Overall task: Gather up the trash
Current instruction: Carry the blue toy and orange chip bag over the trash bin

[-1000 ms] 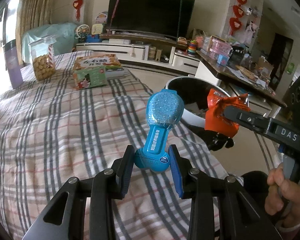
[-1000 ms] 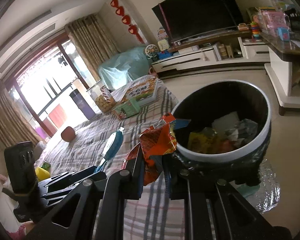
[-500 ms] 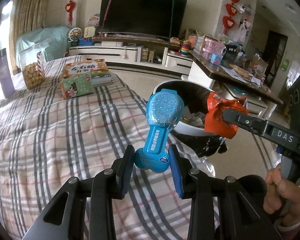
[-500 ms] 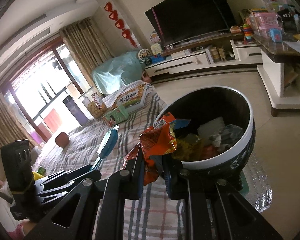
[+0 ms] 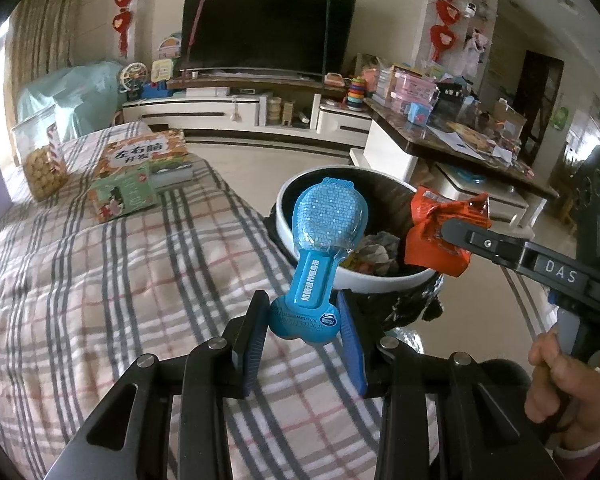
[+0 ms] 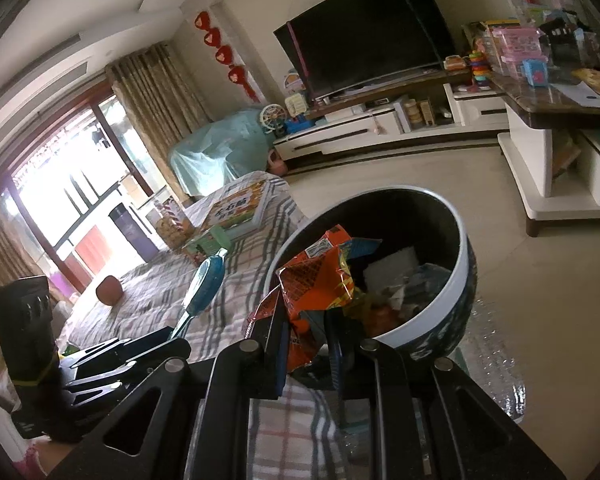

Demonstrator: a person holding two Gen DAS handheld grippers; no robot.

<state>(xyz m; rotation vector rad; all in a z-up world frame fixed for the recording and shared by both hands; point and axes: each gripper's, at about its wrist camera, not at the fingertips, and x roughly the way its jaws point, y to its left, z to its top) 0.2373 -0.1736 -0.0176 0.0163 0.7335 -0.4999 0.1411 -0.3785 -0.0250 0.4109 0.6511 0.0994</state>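
- The left gripper (image 5: 304,330) is clamped on the round base of a blue blister pack (image 5: 320,240), whose wide top leans up and forward over the near rim of the trash bin (image 5: 384,282).
- The right gripper (image 6: 306,344) is closed tight on a crumpled orange snack wrapper (image 6: 320,280); the lower part of the wrapper is hidden between the pads, so how deep the hold goes cannot be told.
- In the left wrist view the wrapper hangs at the tip of the right gripper over the bin's right rim, and only the fingers of the person's right hand (image 5: 556,384) show at the frame edge, wrapped round the handle.
- The bin stands on the floor just beside the edge of the plaid-covered bed (image 5: 100,300). Its contents are a dim jumble of paper and wrappers, hard to make out singly, and its lower wall is cut off behind both tools.
- Against a second earlier, the bin sits larger and nearer the middle of both views. Both held pieces now overlap its opening, where the blister pack then stood over the bedcover.
- The cookie jar (image 5: 42,164) and the stacked boxes (image 5: 140,172) have slid toward the left in the left wrist view.
- Both tools point forward and downward toward the bin, side by side, the left one seen at lower left in the right wrist view.
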